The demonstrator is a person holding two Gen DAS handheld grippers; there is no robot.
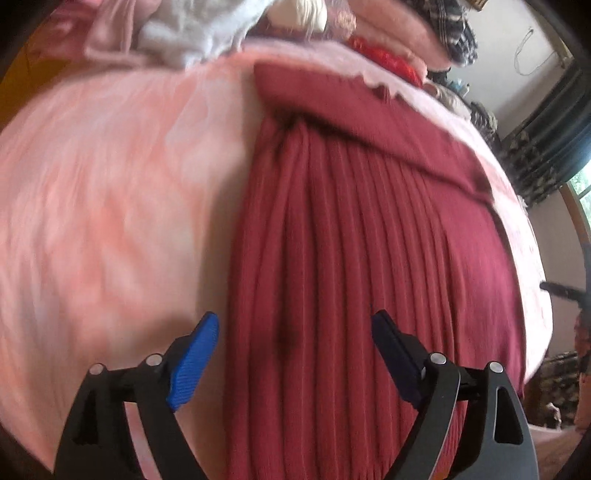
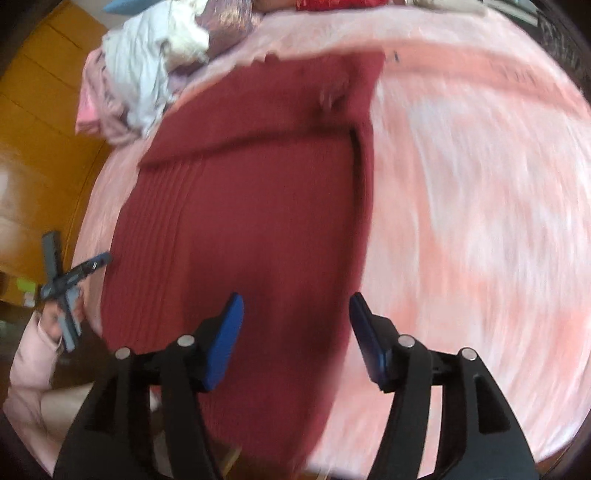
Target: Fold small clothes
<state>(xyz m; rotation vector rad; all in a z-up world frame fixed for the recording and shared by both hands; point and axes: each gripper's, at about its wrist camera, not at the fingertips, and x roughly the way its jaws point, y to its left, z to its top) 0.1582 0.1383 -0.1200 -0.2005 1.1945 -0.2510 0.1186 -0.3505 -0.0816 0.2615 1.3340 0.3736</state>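
A dark red ribbed garment (image 1: 354, 236) lies spread on a pink blanket (image 1: 110, 206), with a flap folded over its far end. My left gripper (image 1: 293, 321) hangs open above the garment's near left part, nothing between its blue pads. In the right wrist view the same red garment (image 2: 251, 206) lies flat, and my right gripper (image 2: 295, 301) stands open over its near right edge, holding nothing. The left gripper (image 2: 62, 280) shows at the far left of that view, in a hand with a pink sleeve (image 2: 29, 369). Both views are blurred.
A heap of white and pink clothes (image 2: 147, 74) lies at the blanket's far left corner. Red cloth (image 1: 391, 59) and plaid fabric (image 1: 458, 33) are piled at the far edge. An orange wooden wall (image 2: 40, 110) stands left; a curtain and window (image 1: 554, 140) are at right.
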